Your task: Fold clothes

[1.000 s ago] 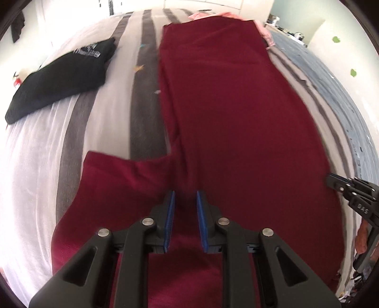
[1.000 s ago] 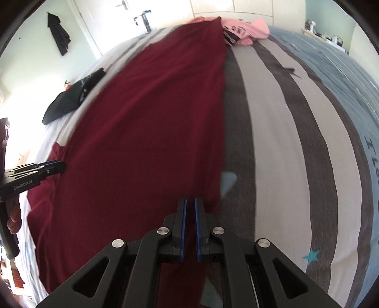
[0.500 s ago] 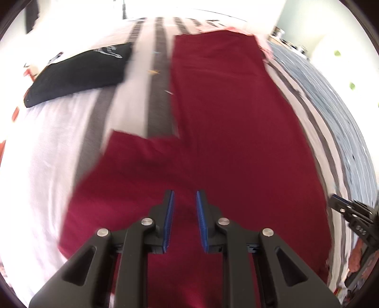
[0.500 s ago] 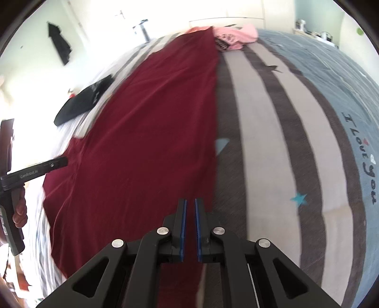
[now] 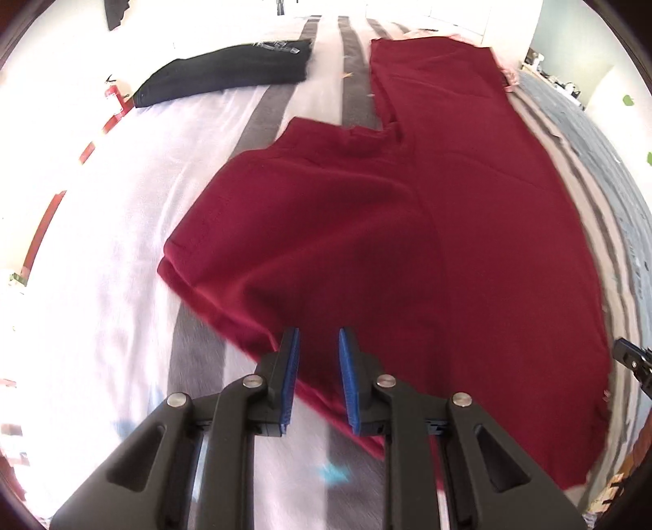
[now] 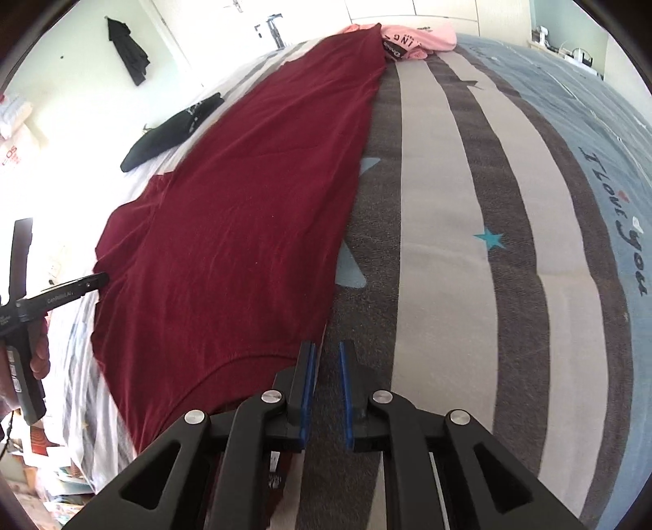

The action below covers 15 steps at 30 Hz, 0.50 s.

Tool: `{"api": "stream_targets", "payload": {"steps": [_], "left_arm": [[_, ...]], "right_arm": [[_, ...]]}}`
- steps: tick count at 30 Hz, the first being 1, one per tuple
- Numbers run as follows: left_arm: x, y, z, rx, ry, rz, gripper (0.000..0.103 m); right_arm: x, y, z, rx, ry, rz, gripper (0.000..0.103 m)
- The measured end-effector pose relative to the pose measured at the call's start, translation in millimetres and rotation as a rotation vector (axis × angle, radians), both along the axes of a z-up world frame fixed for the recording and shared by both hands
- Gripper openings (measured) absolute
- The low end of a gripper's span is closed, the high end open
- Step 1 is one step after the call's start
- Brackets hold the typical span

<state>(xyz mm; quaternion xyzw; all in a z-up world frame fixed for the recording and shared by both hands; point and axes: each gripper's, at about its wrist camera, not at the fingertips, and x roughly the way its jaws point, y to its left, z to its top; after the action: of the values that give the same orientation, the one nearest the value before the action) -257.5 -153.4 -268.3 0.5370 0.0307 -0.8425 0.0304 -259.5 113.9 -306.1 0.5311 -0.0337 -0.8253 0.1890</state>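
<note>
1. Left hand-held gripper (image 5: 317,346): blue pads a little apart, nothing between them. It hangs over the near hem of the dark red garment (image 5: 428,228). A second ago it was over the middle of the cloth; now the hem edge and bare bed (image 5: 102,285) show under it.
2. Right hand-held gripper (image 6: 326,358): jaws opening, gap empty. A second ago the pads were almost together. It sits just off the garment's (image 6: 244,212) near right corner, over a dark stripe of the bedcover.
3. Dark red garment: lies spread flat on the bed, running away from the near edge. The sleeve (image 5: 318,163) sticks out to the left. More of it is visible than a second ago, including its full near hem.
4. Person's hand (image 6: 38,354) on the left gripper's grip shows at the left edge of the right view.
5. Farther off, left: a folded black garment (image 5: 228,77) on the bed, apart from the red one.
6. Far end: pink clothing (image 6: 419,38) bunched just beyond the red garment's top.
7. Containers: none visible.
</note>
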Motion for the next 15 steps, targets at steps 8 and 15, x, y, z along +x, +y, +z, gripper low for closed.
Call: {"api": "stream_targets", "payload": {"steps": [8, 15], "left_arm": [[26.8, 29.4, -8.2, 0.044, -0.025, -0.042, 0.017], [38.3, 3.1, -20.9, 0.09, -0.036, 0.008, 0.027]], "right_arm": [[16.2, -16.4, 10.4, -0.079, 0.02, 0.074, 0.011], [50.7, -24.7, -17.6, -0.04, -0.062, 0.126, 0.011]]}}
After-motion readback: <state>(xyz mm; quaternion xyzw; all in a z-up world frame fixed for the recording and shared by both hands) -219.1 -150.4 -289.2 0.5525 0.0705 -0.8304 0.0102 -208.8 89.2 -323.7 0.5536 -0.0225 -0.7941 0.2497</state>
